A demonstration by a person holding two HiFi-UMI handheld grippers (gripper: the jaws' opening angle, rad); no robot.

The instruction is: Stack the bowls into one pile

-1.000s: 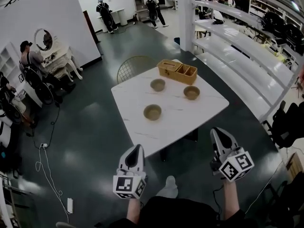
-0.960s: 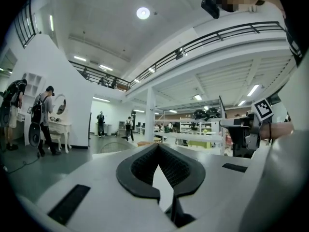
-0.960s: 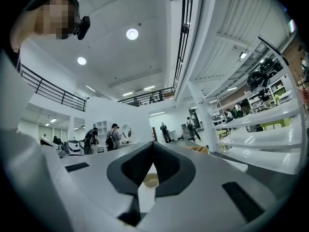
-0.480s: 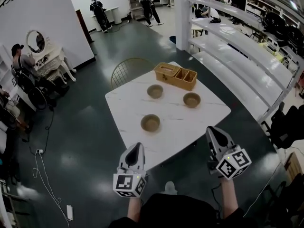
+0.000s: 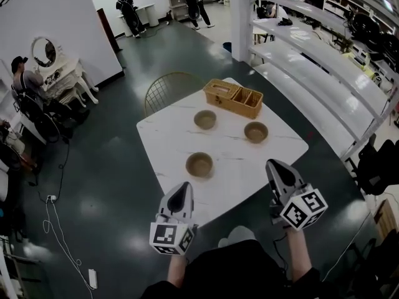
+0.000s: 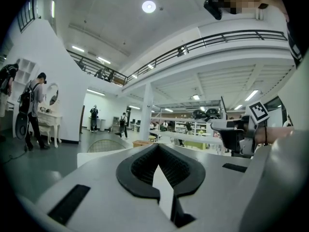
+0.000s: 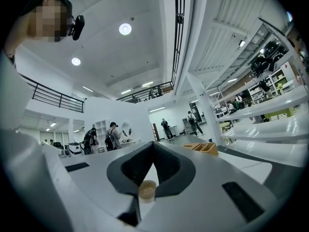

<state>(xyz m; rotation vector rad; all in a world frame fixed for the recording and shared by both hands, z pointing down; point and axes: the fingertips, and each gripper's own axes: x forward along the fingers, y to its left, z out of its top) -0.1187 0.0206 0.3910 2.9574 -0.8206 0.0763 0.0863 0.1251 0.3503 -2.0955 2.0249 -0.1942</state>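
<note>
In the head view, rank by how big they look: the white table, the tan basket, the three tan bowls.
White marble-look square table, largest.
Tan woven divided basket.
Tan round bowls: near bowl, far-left bowl, right bowl look alike; near one slightly bigger, probably closeness.

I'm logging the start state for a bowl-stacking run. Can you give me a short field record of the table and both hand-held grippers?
bowls: near bowl, far-left bowl, right bowl; all apart, none stacked
table: white, tan tray at its far edge
left hand-held gripper: shut, empty, by the near edge
right hand-held gripper: shut, empty, by the near edge
pile: not started
</note>
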